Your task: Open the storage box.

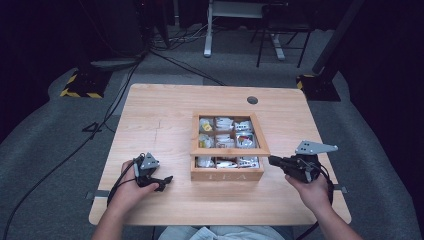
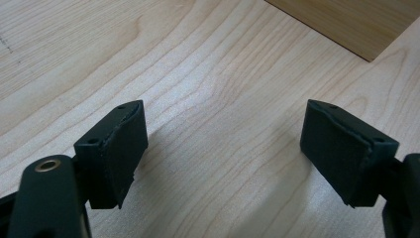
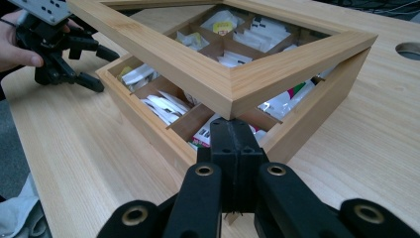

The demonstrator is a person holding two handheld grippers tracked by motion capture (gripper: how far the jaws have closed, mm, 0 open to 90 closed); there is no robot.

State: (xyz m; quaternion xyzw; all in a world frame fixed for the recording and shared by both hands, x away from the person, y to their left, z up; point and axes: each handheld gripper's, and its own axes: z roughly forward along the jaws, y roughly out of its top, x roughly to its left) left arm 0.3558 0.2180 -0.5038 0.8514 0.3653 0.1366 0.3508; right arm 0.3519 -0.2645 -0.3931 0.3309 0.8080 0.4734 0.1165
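the right tool (image 3: 233, 131), pinched tight with nothing inside, pokes under the lifted lid (image 3: 223, 74) of the tea box (image 1: 227, 174). at lower left, the left tool (image 1: 162, 181) gapes wide on the surface (image 1: 160, 120).

Three cameras set around the tea box

Your high view looks forward and down from above your side of the surface (image 1: 165, 120), far enough to take in all of it, with the tea box (image 1: 227, 174) near its middle. Your left tool (image 2: 223, 148) camera sits low and close over bare wood, facing a corner of the box at its top right. Your right tool (image 3: 233, 144) camera looks level at the box's near corner under the raised lid (image 3: 223, 84), and shares the box and the left tool beyond it with the high view.
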